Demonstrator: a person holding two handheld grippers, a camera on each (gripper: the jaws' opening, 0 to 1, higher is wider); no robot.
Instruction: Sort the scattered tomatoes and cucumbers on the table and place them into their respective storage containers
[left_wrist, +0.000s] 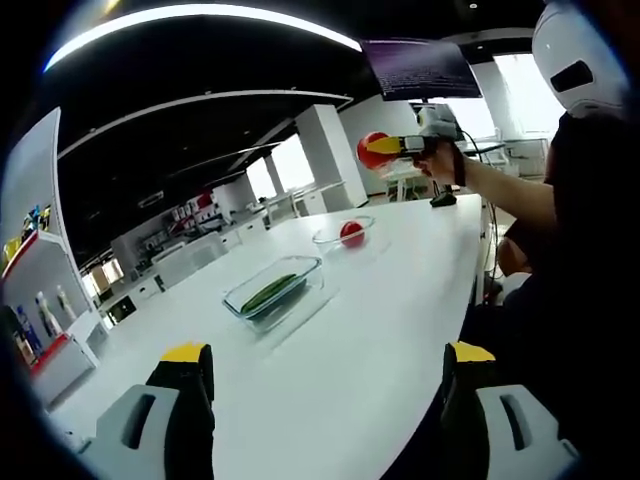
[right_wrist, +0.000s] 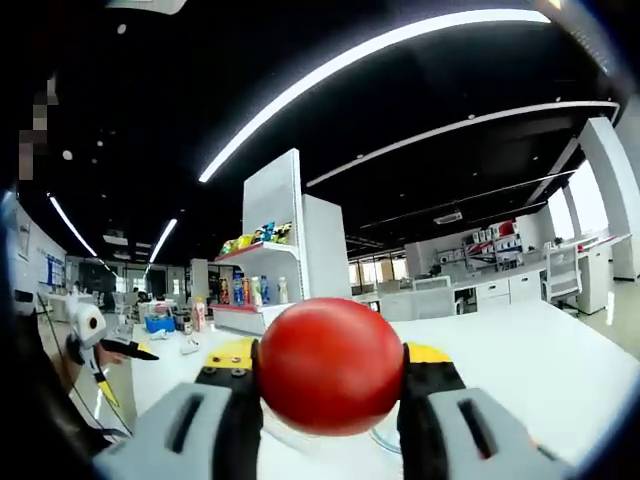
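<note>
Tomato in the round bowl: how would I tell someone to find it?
On the white table, look past the rectangular glass container holding the cucumber to the round glass bowl farther along. The tomato lies inside it, unlike the tomato that the right gripper holds in the air.

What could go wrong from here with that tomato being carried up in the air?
The right gripper holds the tomato high above the table, so a slip would likely send it rolling off the edge. The round bowl already holds another tomato, so a hard drop could knock it or bounce out. The rectangular container with the cucumber sits close by, inviting a mix-up.
</note>
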